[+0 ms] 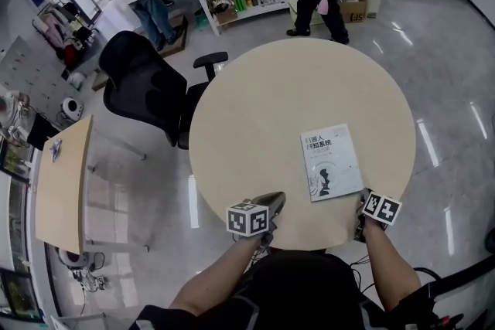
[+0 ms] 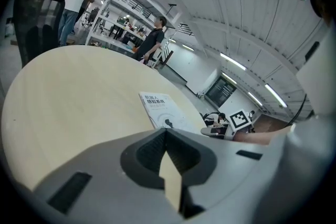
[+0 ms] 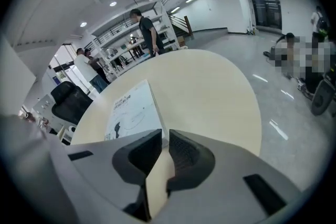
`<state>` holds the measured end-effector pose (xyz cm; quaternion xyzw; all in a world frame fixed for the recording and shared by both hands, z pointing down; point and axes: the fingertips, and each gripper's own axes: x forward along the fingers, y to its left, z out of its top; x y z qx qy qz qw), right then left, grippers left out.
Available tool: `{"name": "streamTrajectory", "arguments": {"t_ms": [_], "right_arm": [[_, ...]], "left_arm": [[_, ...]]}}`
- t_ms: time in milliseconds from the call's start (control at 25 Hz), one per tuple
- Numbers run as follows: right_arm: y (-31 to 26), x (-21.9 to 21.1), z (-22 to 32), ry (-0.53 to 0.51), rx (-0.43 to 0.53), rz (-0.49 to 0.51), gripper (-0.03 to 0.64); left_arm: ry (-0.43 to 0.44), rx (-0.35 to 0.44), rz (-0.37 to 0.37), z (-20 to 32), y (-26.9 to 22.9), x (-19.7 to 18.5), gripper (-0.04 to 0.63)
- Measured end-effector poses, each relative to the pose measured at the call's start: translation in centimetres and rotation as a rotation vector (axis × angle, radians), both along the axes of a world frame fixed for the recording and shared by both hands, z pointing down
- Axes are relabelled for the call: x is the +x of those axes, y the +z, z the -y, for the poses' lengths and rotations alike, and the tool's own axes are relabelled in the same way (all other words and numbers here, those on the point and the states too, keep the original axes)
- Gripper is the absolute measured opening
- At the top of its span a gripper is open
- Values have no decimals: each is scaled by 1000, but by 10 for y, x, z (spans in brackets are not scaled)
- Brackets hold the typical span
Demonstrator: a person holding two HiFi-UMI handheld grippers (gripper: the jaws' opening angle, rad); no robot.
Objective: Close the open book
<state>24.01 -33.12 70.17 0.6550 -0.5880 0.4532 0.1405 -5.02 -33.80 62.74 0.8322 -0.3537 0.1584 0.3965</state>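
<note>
Both pairs of jaws are sitting at the near edge of the round pale-wood table [image 1: 255, 104]. On the left gripper [image 1: 275, 199] the tips are meeting with nothing between them. On the right gripper [image 1: 361, 199] the pads are standing a narrow slit apart, and only bare tabletop is showing through.

The thin white paperback book with a dark figure on its cover [image 1: 330, 161] is lying flat, cover up, on the near right part of the table. From here it is already looking closed. The right gripper is sitting just beside its near right corner, and the left one is well apart from it on the left.

If closing is finished, as I am judging it, what is left is getting clear without spoiling it. That right gripper should be going up and away from the corner, not sliding along the table, so that it is not catching the cover or pushing the book askew. The left one need not be doing anything.

Some things are escaping me. Whether the right tips are touching the corner or just missing it, I cannot tell. In the right gripper view the jaws [image 3: 164, 134] are covering the book's [image 3: 134, 110] near edge, so whether the cover is lying fully down there is hidden. The cover print is too small to read.
</note>
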Motion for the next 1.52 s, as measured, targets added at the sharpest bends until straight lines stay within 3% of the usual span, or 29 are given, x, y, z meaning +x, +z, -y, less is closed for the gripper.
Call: {"name": "streamTrajectory", "arguments": {"t_ms": [80,320,640,760,920,1040,1240,1360,1520], "right_arm": [[-22,-8,12,-75,78,-28,-2],[-116,-47,52,-386,348,-129,-2],[-185,-81,41,-603,490,-109,-2],[-188,-84,38,-647,537,-121,-2],[-198,-89,9,-668,552,-84,-2],[-213,-86,-22,-663,575,-104,-2],[-224,-90,-92,-637,607,-108,-2],[-230,-94,-147,-618,624,-109,-2],[-237,-99,-223,-615,608,-99,-2]], "left_arm": [[-21,29,-16,2,-6,-3,-14],[-30,175,-14,4,-45,-9,-14],[-103,297,55,-21,-95,-15,-14],[-125,351,95,-19,-107,-7,-14],[-136,398,37,-43,-136,9,-14],[-128,415,42,-72,-149,14,-14],[-105,486,23,-138,-161,8,-14],[-154,533,0,-186,-169,-6,-14],[-168,505,-39,-254,-163,-10,-14]]}}
